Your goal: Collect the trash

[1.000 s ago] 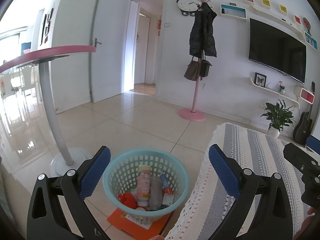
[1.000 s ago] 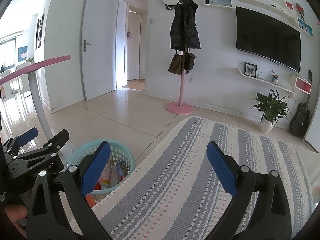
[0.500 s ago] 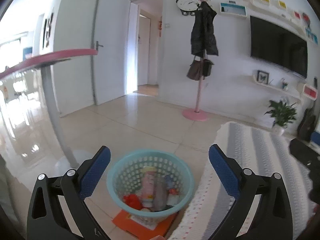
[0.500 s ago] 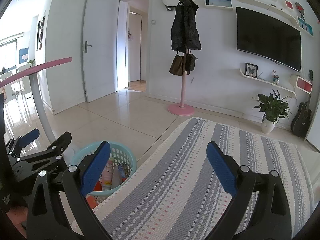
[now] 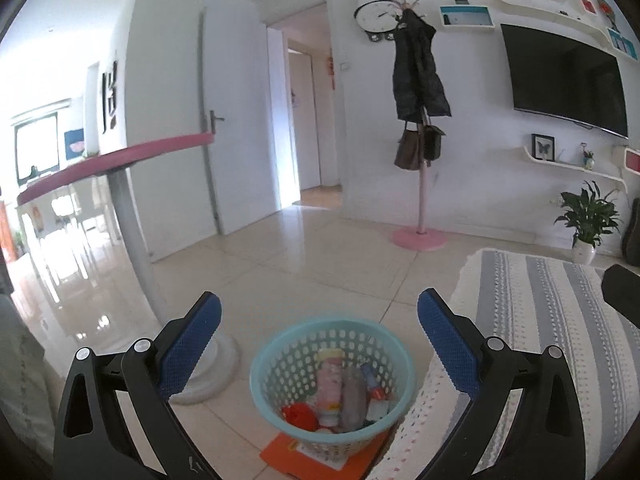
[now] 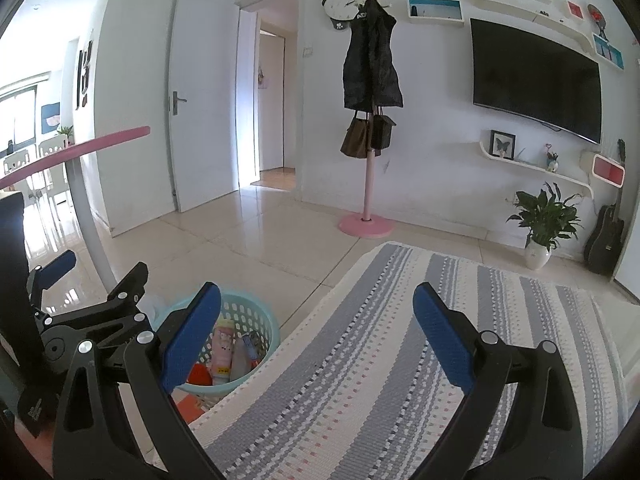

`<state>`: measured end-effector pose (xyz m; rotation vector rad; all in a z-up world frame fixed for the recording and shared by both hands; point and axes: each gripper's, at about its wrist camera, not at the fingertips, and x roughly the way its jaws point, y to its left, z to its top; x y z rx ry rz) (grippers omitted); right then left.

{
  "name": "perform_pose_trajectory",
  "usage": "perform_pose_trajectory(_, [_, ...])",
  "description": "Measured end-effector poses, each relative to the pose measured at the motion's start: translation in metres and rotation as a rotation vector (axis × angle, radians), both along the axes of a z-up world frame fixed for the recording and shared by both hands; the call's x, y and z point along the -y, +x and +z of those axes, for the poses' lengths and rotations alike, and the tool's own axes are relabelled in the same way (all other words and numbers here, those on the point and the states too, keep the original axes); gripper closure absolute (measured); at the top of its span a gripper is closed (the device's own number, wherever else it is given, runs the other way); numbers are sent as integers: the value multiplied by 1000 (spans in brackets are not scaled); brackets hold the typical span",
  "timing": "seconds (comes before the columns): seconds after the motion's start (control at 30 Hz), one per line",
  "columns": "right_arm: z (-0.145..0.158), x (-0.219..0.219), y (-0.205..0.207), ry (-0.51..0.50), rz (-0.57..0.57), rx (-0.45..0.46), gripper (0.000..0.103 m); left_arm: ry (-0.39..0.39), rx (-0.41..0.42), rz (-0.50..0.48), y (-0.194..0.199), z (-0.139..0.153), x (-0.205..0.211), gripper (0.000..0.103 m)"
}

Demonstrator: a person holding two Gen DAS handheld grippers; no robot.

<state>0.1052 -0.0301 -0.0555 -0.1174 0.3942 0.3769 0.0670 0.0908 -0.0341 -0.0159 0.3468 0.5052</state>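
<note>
Orange card (image 5: 280, 450) lying mostly hidden under teal basket (image 5: 264, 364), lower part running behind striped cloth (image 5: 560, 320). Contents at basket bottom blurring together, labels too small for reading. Basket's near side sitting hidden behind right gripper (image 6: 316, 332) finger in right wrist view. Guitar (image 5: 632, 236) getting cut off at frame edge in left wrist view. Clock face (image 6: 340, 4) partly hiding behind coat (image 6: 372, 60).

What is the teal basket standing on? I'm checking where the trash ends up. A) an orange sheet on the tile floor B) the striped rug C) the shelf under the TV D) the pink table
A: in the left wrist view the basket stands on an orange sheet lying on the tile floor, just beside the edge of the striped rug, not on it.
</note>
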Motion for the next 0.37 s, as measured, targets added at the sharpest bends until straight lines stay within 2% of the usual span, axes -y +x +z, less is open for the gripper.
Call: perform_pose_trajectory(0.37, [14, 5, -13, -6, -10, 27, 11, -39, -7, -26, -8, 13, -11, 7])
